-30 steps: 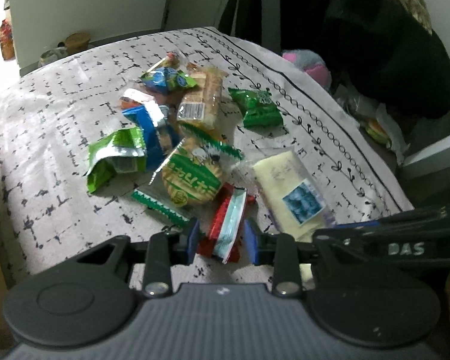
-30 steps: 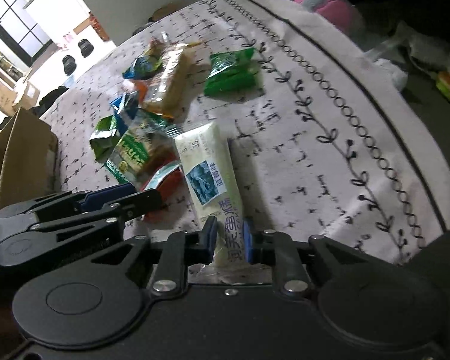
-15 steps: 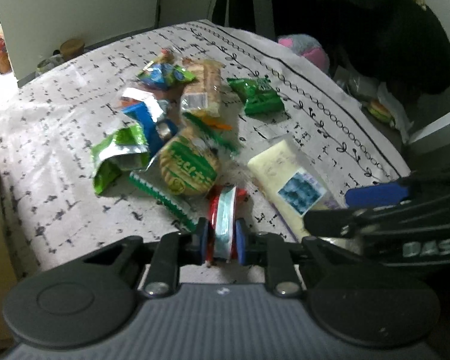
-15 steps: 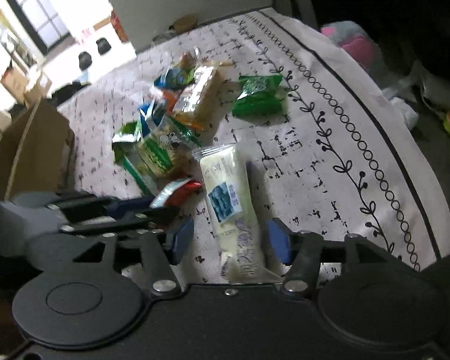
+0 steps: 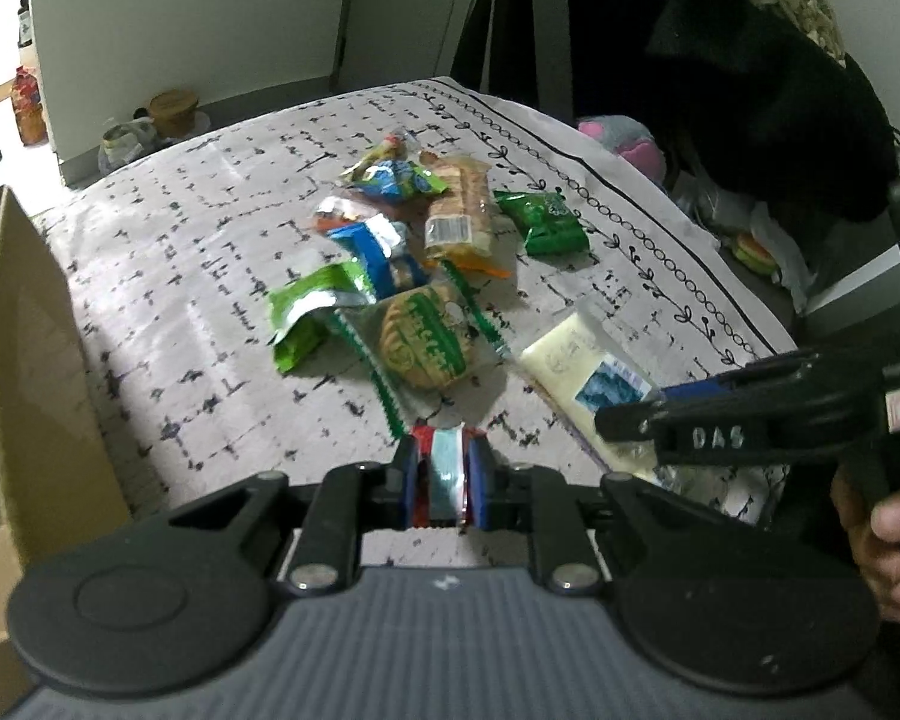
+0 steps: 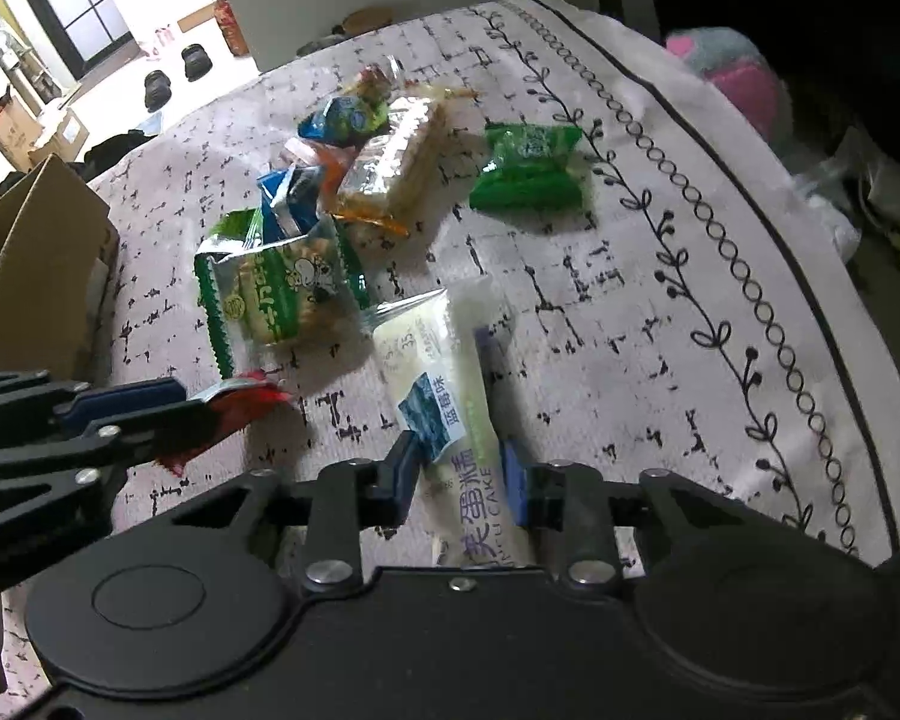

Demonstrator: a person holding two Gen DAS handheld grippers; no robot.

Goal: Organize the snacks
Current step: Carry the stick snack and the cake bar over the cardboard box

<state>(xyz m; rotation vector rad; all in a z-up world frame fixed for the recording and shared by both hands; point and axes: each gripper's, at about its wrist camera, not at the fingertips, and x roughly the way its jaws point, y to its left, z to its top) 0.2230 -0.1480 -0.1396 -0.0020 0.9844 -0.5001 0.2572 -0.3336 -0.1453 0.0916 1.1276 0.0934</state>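
My left gripper (image 5: 441, 476) is clamped on a small red and silver snack sachet (image 5: 444, 468), which sits upright between the blue pads, lifted just off the patterned tablecloth (image 5: 198, 276) at the near edge of the worktop. The sachet is light, thin and crinkly; I judge the foil slippery, so a pinch across its flat middle seems safer than at a sealed end. My right gripper (image 6: 459, 468) stands partly open, its jaws straddling the near end of the long pale blueberry cake pack (image 6: 444, 384) without clearly pressing on it. That pack looks soft and easy to squash, so I would close gently across its width, near the middle rather than the tail, or it will droop. The other snacks lie in a loose heap farther up the cloth: a round green biscuit pack (image 5: 423, 339), a torn green wrapper (image 5: 309, 312), a blue packet (image 5: 372, 249), a clear-wrapped sandwich cracker pack (image 5: 459, 213) and, set a little apart, a small green pouch (image 6: 528, 174). A cardboard box (image 5: 24, 360) stands open at my left, probably where they belong.
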